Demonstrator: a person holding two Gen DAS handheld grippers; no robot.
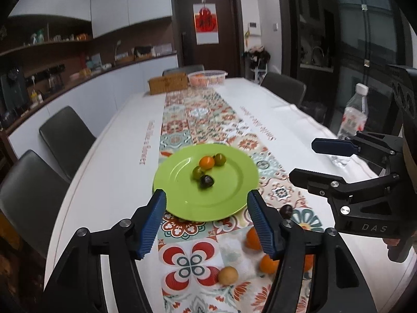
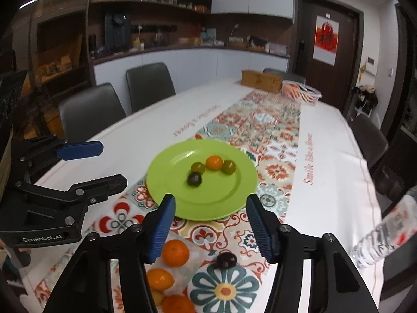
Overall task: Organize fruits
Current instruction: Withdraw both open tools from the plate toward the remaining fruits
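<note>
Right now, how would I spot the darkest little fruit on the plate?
Find the green plate on the patterned runner down the middle of the long white table. Four small round fruits cluster on it; the darkest fruit is nearly black and lies nearest you, while its neighbours are olive-green or orange.

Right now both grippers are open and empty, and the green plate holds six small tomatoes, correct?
Not quite: the green plate holds four small tomatoes, not six, as the right wrist view shows. The left gripper and right gripper are indeed open and empty.
</note>
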